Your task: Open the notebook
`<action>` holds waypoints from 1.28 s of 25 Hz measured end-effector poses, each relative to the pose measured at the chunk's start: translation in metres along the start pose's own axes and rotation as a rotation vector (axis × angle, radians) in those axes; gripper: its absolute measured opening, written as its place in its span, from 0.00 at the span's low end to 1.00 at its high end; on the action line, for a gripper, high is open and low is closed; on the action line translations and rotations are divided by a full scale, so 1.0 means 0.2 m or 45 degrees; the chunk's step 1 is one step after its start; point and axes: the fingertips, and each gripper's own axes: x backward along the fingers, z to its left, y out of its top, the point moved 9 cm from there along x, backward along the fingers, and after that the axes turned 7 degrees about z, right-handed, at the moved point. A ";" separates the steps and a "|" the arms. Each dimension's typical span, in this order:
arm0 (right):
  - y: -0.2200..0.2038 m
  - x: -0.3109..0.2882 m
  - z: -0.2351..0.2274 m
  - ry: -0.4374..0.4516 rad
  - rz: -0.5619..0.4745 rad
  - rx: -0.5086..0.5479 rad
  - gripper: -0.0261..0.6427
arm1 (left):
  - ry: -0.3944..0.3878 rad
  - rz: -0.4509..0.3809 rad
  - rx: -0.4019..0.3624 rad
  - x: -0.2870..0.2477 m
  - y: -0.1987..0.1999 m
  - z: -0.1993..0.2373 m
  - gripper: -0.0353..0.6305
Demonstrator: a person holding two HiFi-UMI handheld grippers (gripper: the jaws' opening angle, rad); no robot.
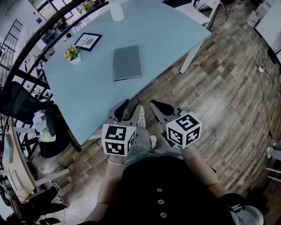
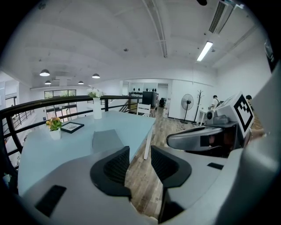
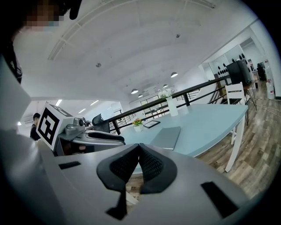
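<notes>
The grey notebook (image 1: 127, 63) lies closed and flat on the light blue table (image 1: 167, 39), towards its near side; it also shows as the notebook (image 2: 106, 140) and the notebook (image 3: 167, 137) in the two gripper views. Both grippers are held in front of the person's body, short of the table's near edge and apart from the notebook. My left gripper (image 1: 131, 106) (image 2: 139, 154) is open, with only floor showing in the gap. My right gripper (image 1: 155, 104) (image 3: 138, 148) is shut, its pads touching at the tips with nothing in them.
A small pot of flowers (image 1: 73, 53), a black picture frame (image 1: 88, 41) and a white vase (image 1: 116, 9) stand further back on the table. A black railing (image 1: 26, 48) runs along its left side, with a black chair (image 1: 19, 103) beyond. Wooden floor (image 1: 228, 92) lies to the right.
</notes>
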 end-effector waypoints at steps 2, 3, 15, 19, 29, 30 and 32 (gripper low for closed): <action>0.01 -0.03 -0.02 -0.003 0.005 -0.012 0.05 | -0.009 0.008 0.001 -0.03 0.02 0.03 0.28; 0.02 -0.05 -0.03 -0.004 0.006 -0.021 0.05 | -0.015 0.013 0.000 -0.05 0.03 0.04 0.28; 0.18 -0.36 -0.22 -0.048 0.055 -0.065 0.05 | -0.082 0.049 -0.010 -0.34 0.20 0.34 0.28; 0.28 -0.47 -0.28 -0.088 0.049 -0.047 0.05 | -0.106 0.028 -0.017 -0.43 0.31 0.47 0.28; 0.50 -0.70 -0.36 -0.151 0.022 -0.017 0.05 | -0.175 -0.007 -0.086 -0.60 0.52 0.74 0.28; 0.52 -0.72 -0.36 -0.156 0.017 -0.014 0.05 | -0.182 -0.011 -0.091 -0.61 0.54 0.75 0.28; 0.54 -0.74 -0.36 -0.166 0.013 -0.012 0.05 | -0.202 -0.008 -0.094 -0.62 0.55 0.78 0.28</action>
